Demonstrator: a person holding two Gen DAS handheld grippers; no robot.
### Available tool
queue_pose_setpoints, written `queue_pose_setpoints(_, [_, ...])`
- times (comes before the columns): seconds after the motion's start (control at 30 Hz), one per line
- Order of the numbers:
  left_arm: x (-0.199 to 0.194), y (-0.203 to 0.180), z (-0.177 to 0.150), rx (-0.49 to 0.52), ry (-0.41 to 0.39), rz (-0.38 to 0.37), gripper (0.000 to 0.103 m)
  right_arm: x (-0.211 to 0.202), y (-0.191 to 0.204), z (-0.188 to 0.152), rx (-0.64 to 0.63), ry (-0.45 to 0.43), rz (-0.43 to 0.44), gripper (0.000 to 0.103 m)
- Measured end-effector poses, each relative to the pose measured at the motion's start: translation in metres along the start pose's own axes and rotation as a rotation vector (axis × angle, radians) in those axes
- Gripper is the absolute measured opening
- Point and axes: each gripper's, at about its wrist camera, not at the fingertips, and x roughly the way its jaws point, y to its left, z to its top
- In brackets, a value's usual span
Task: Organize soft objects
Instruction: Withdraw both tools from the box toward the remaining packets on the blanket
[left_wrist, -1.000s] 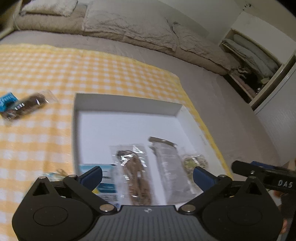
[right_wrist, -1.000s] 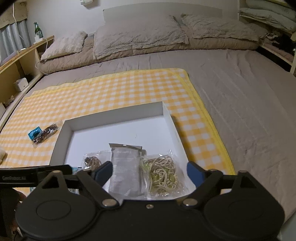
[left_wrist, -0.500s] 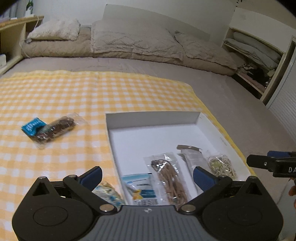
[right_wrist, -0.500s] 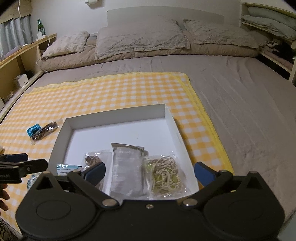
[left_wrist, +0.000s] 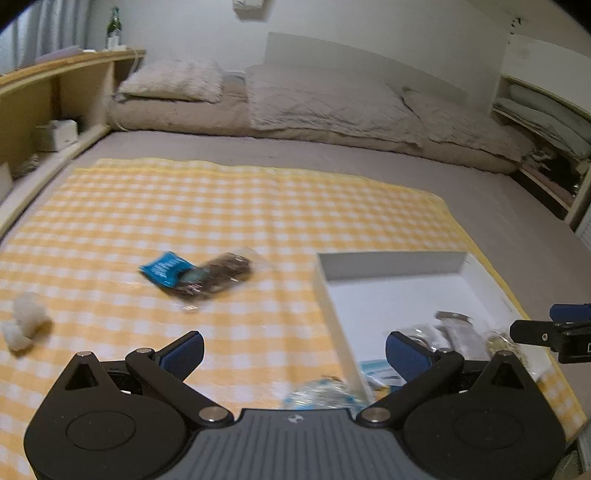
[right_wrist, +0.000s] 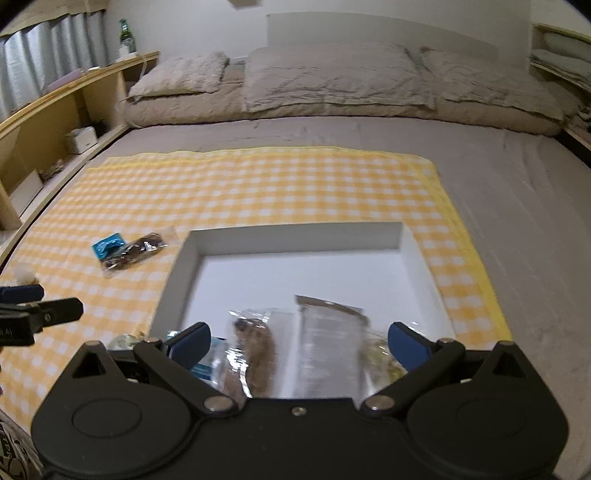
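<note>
A white open box (right_wrist: 417, 251) (left_wrist: 325, 291) lies on the yellow checked cloth. Inside it, near its front, lie a brown packet (right_wrist: 258, 350), a clear grey packet (right_wrist: 328, 339), a pale yellowish packet (right_wrist: 380, 358) and a blue-labelled packet (left_wrist: 380, 373). A blue-and-brown packet (left_wrist: 199, 275) (right_wrist: 129, 251) lies on the cloth left of the box. A white fluffy lump (left_wrist: 24, 321) lies at the far left. A clear bluish packet (left_wrist: 321, 395) lies just outside the box's front left corner. My left gripper (left_wrist: 295, 350) is open and empty above the cloth. My right gripper (right_wrist: 301, 341) is open and empty above the box's front.
The cloth (right_wrist: 258, 184) covers a grey bed with pillows (right_wrist: 332, 74) at the far end. A wooden shelf (right_wrist: 55, 122) with a bottle runs along the left. Shelves with bedding (left_wrist: 546, 122) stand at the right.
My left gripper has swung left, away from the box, bringing the blue-and-brown packet and white lump into view. My right gripper has shifted left a little. Both stay open.
</note>
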Motion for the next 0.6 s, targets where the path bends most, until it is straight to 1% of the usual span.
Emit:
queue_pose_setpoints(0.17, [-0.014,0.027,0.01,-0.007,-0.03,0.041,0.103,0.004,0.029,0.011,-0.039,-0.008,0.046,0.103])
queue_pose_setpoints(0.33, [-0.023,0.053,0.024,0.018,-0.064,0.096,0.103,0.009,0.055,0.022,-0.071,-0.021,0.09,0.103])
queue_pose_setpoints(0.4, [-0.027,0.065,0.03,0.039,-0.087,0.117,0.103,0.011,0.064,0.026,-0.085,-0.027,0.096,0.103])
queue_pose_setpoints(0.6, [-0.031,0.105,0.044,0.049,-0.108,0.178,0.103,0.024,0.088,0.033,-0.127,-0.013,0.115,0.103])
